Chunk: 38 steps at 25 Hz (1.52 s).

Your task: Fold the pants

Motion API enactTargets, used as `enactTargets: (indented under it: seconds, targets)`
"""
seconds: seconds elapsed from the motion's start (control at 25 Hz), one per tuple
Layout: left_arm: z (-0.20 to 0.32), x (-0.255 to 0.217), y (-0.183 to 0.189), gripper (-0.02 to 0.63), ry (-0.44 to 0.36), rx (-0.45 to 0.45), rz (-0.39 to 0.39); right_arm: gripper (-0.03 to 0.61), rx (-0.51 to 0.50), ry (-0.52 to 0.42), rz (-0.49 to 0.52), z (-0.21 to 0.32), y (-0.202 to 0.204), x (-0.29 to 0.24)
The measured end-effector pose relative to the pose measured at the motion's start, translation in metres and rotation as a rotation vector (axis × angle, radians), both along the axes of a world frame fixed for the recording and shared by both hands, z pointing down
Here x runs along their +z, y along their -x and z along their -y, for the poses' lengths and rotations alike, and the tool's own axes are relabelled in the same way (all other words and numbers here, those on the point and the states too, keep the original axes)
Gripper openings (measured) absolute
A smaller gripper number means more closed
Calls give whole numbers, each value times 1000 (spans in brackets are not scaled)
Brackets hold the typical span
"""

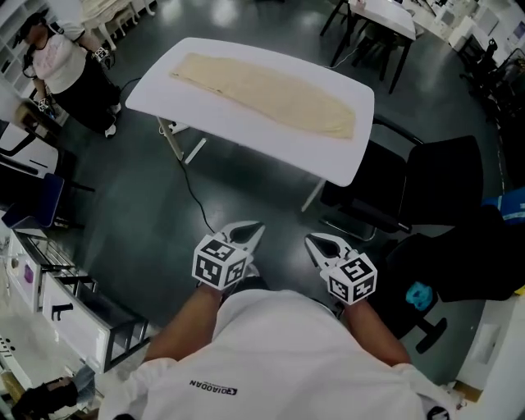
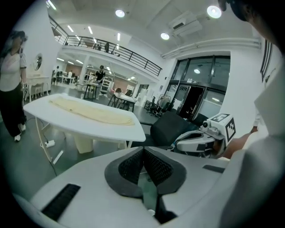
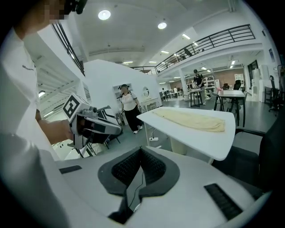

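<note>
The cream pants (image 1: 267, 94) lie stretched out lengthwise on the white table (image 1: 344, 164), well ahead of me. Both grippers hang close to my body, over the dark floor and short of the table. My left gripper (image 1: 250, 234) is shut with nothing between its pads, and so is my right gripper (image 1: 316, 242). The left gripper view shows its jaws (image 2: 143, 151) closed tip to tip, with the pants (image 2: 91, 111) far off and the right gripper (image 2: 196, 140) beside it. In the right gripper view, the closed jaws (image 3: 141, 153) point toward the pants (image 3: 189, 119).
A black office chair (image 1: 435, 189) stands at the table's right end. A person (image 1: 66, 66) stands beyond the table's left end. A cable (image 1: 193, 193) runs across the floor under the table. White shelving (image 1: 74, 312) lines the near left; more tables (image 1: 385, 16) stand at the back.
</note>
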State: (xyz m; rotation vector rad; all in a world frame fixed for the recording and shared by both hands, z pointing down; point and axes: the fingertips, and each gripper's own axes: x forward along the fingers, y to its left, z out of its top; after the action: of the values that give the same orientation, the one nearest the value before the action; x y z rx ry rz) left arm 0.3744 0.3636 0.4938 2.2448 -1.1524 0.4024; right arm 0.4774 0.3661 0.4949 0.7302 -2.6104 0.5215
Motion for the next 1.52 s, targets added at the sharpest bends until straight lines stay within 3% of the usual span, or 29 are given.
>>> enactTargets:
  seconds: [0.16,0.68,1.12,1.32,1.52]
  targets:
    - [14,-1,28,28,-39,23,46,17,1,6,-16,17,28,0]
    - [54,3,98,28,-43,60,26,17,53,21,-33,50,87,5]
    - [68,23,106,28,-4,25,0,17,44,-1,-45,71,94,2]
    - [90,25,109,29,3,20,12,18,73,43,16,110,99,9]
    - [115,26,136,28,40,-3,44,18,81,86,88,154,123,13]
